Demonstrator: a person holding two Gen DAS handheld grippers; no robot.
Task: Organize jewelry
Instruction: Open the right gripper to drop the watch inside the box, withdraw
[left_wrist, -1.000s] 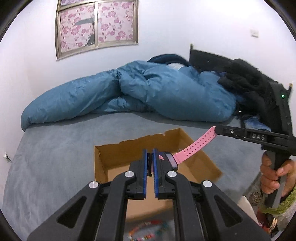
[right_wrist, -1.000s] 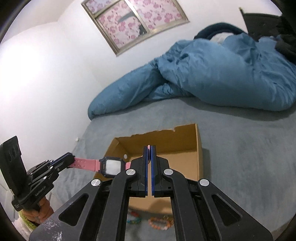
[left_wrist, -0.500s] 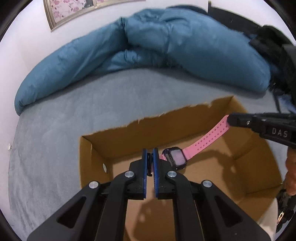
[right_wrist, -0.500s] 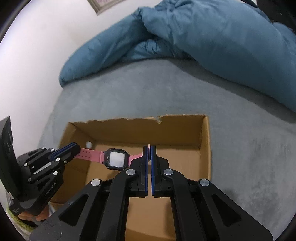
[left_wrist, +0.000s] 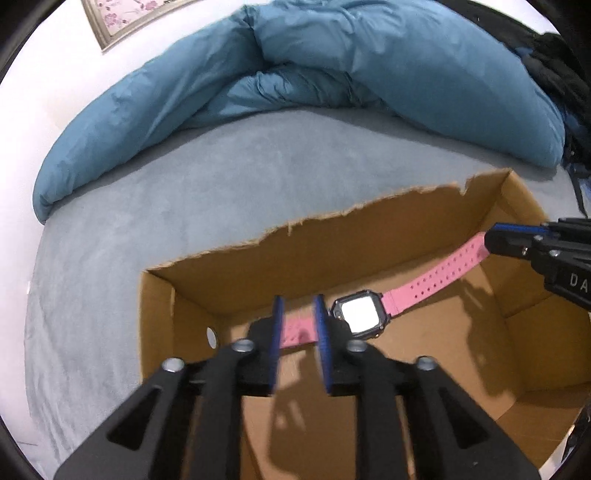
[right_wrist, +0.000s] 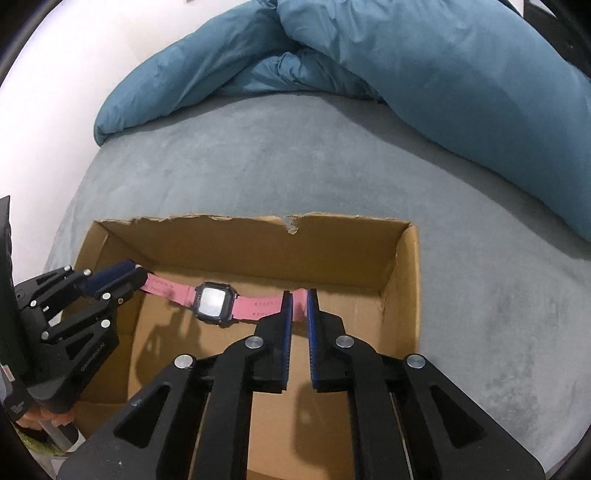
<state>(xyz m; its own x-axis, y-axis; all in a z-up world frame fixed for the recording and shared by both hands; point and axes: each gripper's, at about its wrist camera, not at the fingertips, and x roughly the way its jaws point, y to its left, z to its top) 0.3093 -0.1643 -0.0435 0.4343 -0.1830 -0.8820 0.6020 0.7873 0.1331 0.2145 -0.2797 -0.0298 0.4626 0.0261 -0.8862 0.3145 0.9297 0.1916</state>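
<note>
A: Left to right, quick. Left gripper (left_wrist: 298, 317) first?

B: Its jaws have just been opening. The blue pads are parted, and one end of the pink watch (right_wrist: 214, 302) strap runs across the gap between them. In the left wrist view the pads don't look pressed on the strap.

A: Watch position?

B: Stretched flat inside the cardboard box (right_wrist: 402, 280), near the back wall, dial facing up. Dark case, pale screen. Whether it lies on the box floor or hangs just above it, can't tell.

A: Right gripper (right_wrist: 300, 300)?

B: Same story: jaws have just been opening, pads slightly apart, the other strap end sitting in the gap. No clear pinch.

A: So each gripper at one end of the strap?

B: Yes, dial between them, closer to the left one.

A: Surroundings?

B: The box sits on a grey bed cover (right_wrist: 295, 155); its back wall has a torn top edge. A bunched blue duvet (left_wrist: 332, 62) is behind, well apart from the box. A window frame corner (left_wrist: 110, 22) shows top left in the left wrist view. Bit of a hand (right_wrist: 33, 421) under the left gripper handle.
</note>
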